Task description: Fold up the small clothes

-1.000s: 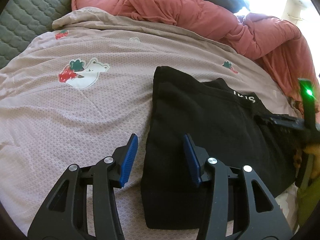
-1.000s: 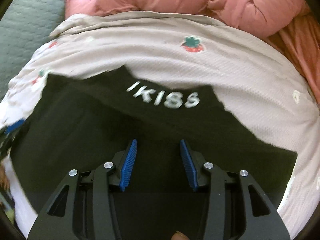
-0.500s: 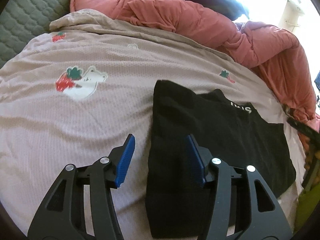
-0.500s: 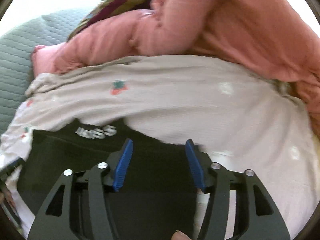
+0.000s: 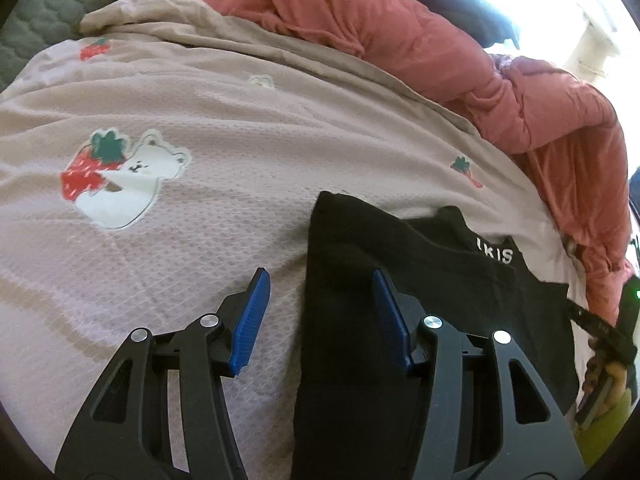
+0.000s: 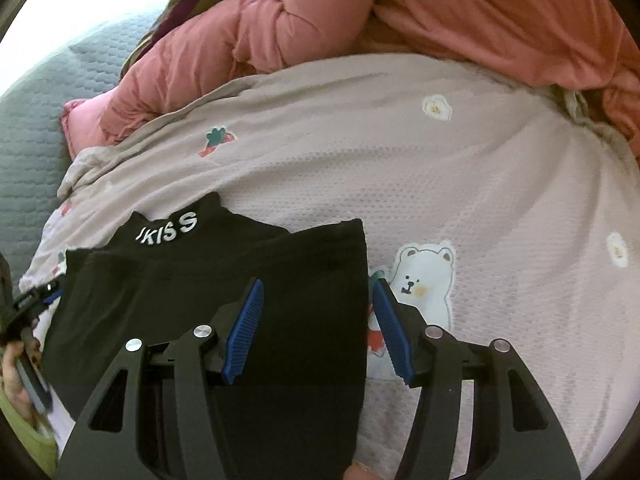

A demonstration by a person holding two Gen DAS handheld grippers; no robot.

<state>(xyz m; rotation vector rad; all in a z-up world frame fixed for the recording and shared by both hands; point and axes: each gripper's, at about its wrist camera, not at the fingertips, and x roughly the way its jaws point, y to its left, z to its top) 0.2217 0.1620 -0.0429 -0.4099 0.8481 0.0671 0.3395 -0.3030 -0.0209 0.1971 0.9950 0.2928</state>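
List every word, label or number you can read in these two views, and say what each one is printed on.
"IKISS": white capital letters on the waistband of the black garment, clearest in the right wrist view.
"IKIS": the same lettering in the left wrist view, cut off where the waistband folds.
No other text: the bedsheet carries only bear, strawberry and flower pictures, and nothing is printed on the grippers.

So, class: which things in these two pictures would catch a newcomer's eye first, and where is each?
The black garment with white lettering lies flat on the pale blanket, between both open grippers. A bear-and-strawberry patch sits on the blanket beside it. A rumpled pink quilt is heaped along the far edge.
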